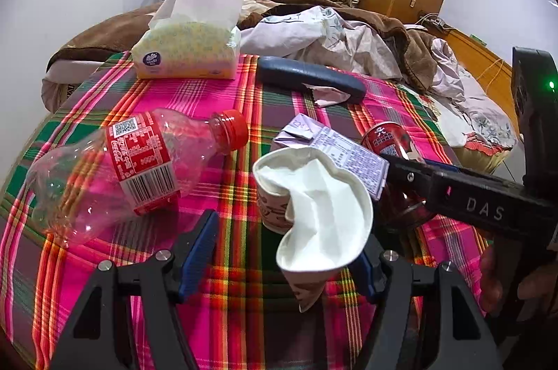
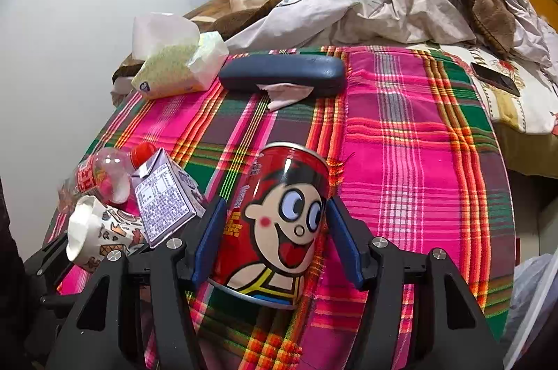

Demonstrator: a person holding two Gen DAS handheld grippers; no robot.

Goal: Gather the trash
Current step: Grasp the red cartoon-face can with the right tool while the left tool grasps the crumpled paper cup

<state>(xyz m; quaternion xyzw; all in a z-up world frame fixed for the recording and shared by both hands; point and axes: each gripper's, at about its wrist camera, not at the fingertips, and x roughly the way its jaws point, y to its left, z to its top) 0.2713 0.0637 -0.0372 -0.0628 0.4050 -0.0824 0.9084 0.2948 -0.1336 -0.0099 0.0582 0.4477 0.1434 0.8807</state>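
Observation:
A crushed white paper cup [image 1: 314, 213] lies between the fingers of my left gripper [image 1: 282, 251], whose jaws stand wide apart around it. An empty clear plastic bottle [image 1: 115, 171] with a red label and cap lies to its left. A purple drink carton [image 1: 334, 150] lies just behind the cup. My right gripper [image 2: 275, 237] has its blue pads on both sides of a red cartoon-face can [image 2: 275, 223], which is tilted and raised off the plaid cloth. The cup [image 2: 94, 237], carton [image 2: 164, 202] and bottle [image 2: 101, 174] show at the left of the right wrist view.
A tissue pack [image 1: 188, 52] and a dark blue glasses case [image 1: 310, 76] with a crumpled tissue [image 1: 327, 96] lie at the far side of the plaid-covered table [image 2: 418, 160]. Behind is a bed with rumpled bedding [image 2: 383, 3]. A phone [image 2: 495, 78] lies on the bed.

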